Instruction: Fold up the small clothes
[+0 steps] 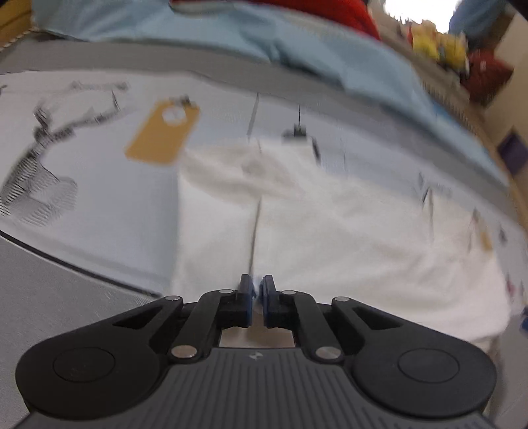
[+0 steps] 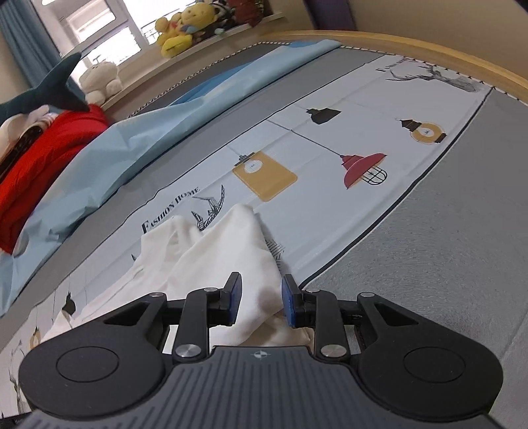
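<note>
A small white garment [image 1: 330, 224] lies on the printed sheet of a bed; the left wrist view is blurred by motion. My left gripper [image 1: 257, 290] is low over the garment's near edge with its jaws almost together, and I cannot see cloth between them. In the right wrist view the same white garment [image 2: 227, 250] lies crumpled, one corner raised in a peak. My right gripper [image 2: 260, 297] is open, its blue pads [image 2: 287, 300] on either side of a fold of the white cloth.
The bed has a pale printed sheet [image 2: 330, 138] with lamp pictures and grey borders [image 2: 429, 257]. A light blue cover [image 2: 138, 132] and a red cloth [image 2: 43, 158] lie at the far side. Plush toys [image 2: 184, 29] sit on the window ledge. A wooden bed frame [image 2: 429, 49] curves along the far right.
</note>
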A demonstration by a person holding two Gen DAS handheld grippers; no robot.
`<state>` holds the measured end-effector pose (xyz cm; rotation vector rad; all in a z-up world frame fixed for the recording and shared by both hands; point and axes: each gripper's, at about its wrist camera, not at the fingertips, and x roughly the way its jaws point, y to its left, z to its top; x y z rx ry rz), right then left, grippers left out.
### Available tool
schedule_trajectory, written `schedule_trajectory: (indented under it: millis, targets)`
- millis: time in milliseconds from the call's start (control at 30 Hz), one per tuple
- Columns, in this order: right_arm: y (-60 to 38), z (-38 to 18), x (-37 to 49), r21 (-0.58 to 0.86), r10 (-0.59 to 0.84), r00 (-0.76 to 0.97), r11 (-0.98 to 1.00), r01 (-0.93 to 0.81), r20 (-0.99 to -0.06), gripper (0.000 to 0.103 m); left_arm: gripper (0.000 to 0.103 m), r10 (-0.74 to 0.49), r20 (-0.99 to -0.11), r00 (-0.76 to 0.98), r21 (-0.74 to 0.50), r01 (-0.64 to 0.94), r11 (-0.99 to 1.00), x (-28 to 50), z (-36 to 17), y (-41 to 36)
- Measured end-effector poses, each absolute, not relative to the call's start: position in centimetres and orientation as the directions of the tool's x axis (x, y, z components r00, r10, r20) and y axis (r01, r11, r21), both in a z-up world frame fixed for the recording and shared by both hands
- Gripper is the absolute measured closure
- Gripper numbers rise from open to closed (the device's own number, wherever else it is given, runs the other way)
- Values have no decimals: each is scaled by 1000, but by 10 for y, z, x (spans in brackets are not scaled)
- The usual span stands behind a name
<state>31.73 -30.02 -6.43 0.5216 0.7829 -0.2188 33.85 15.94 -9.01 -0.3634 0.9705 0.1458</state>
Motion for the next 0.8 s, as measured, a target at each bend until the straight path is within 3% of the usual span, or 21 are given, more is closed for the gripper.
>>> schedule_trajectory:
  millis: [67, 167, 267, 367, 467, 800]
  targets:
    - [-300, -63, 317, 375, 4, 701, 847, 377, -713, 75, 98, -1, -789, 614, -251, -322, 913, 329, -72, 170]
    - [-299, -64, 318, 386, 12, 704, 843, 374, -710, 75, 98, 125, -820, 559, -155, -426, 891, 321, -68, 185]
    - [-297, -69, 319, 406, 34, 691, 829, 384, -722, 75, 96, 41, -877, 480, -209, -455, 866, 322, -82, 199]
    - [-295, -73, 320, 430, 54, 684, 813, 392, -727, 75, 93, 90, -842, 531, -181, -436, 882, 319, -70, 197]
    - [-293, -75, 320, 469, 90, 693, 797, 380, -715, 75, 90, 64, -811, 581, -212, -393, 895, 321, -62, 191]
    - [-301, -107, 313, 599, 207, 645, 642, 477, -736, 74, 90, 4, -829, 559, -253, -381, 889, 326, -70, 188]
